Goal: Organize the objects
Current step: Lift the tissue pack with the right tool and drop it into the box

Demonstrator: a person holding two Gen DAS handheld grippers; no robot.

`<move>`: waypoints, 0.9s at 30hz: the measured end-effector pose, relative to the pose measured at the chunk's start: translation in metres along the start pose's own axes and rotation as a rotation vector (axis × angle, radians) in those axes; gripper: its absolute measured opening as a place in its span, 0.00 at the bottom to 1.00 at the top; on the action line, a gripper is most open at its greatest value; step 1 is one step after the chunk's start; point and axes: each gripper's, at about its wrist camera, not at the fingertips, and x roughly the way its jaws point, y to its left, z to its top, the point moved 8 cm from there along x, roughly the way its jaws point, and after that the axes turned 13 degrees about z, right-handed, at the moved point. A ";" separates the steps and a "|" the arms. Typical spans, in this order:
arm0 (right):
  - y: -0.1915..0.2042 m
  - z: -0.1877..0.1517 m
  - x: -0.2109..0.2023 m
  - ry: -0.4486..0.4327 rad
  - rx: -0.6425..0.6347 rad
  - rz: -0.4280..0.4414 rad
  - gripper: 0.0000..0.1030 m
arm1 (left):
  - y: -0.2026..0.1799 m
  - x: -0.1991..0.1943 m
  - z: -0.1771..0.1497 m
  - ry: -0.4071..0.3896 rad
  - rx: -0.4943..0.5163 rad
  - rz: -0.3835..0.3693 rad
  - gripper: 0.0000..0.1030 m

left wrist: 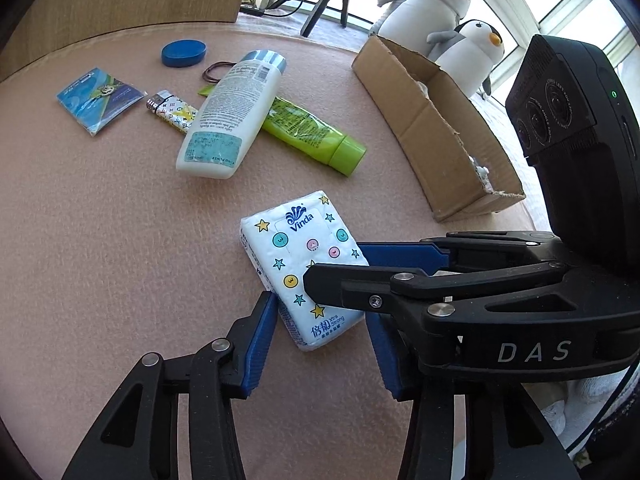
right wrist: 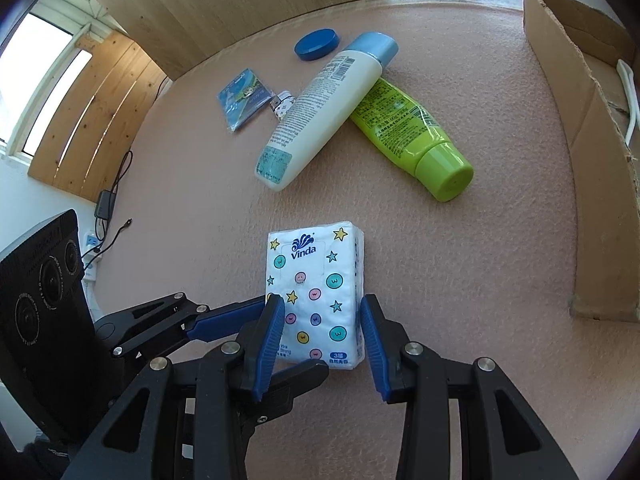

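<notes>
Pink tabletop (right wrist: 500, 240), tissue pack (right wrist: 316, 292) flat, long axis pointing away w/ logo far, both claws clamped on it

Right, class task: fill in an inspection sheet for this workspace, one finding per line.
Surface: pink textured mat.
Job's things: tissue pack lying flat; white bottle lying across green tube; cardboard box open.
Clutter: blue lid, lighter, sachet, hair tie.
Tongs: right tongs closed on the tissue pack's sides; left tongs straddle it, contact unclear.
Cables: black lead with adapter beyond the mat; white cable in the box.
Surroundings: two plush penguins, windows, wood panel.
</notes>
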 end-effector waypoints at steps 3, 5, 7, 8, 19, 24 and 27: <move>0.001 -0.002 -0.005 -0.009 -0.008 0.000 0.35 | -0.006 -0.006 0.003 -0.015 0.013 0.009 0.48; 0.002 -0.003 -0.011 -0.022 -0.012 0.002 0.35 | -0.011 -0.011 0.007 -0.023 0.021 0.008 0.48; 0.002 -0.003 -0.019 -0.040 -0.015 0.000 0.35 | -0.018 -0.016 0.012 -0.035 0.033 0.007 0.48; 0.003 -0.002 -0.023 -0.050 -0.015 -0.002 0.35 | -0.023 -0.017 0.015 -0.040 0.038 0.005 0.48; -0.001 0.006 -0.093 -0.179 -0.043 -0.037 0.35 | -0.083 -0.045 0.052 -0.126 0.117 -0.034 0.48; -0.012 0.011 -0.126 -0.237 -0.046 -0.066 0.35 | -0.116 -0.048 0.066 -0.153 0.154 -0.057 0.48; -0.023 0.013 -0.144 -0.268 -0.039 -0.083 0.35 | -0.137 -0.043 0.076 -0.162 0.176 -0.068 0.48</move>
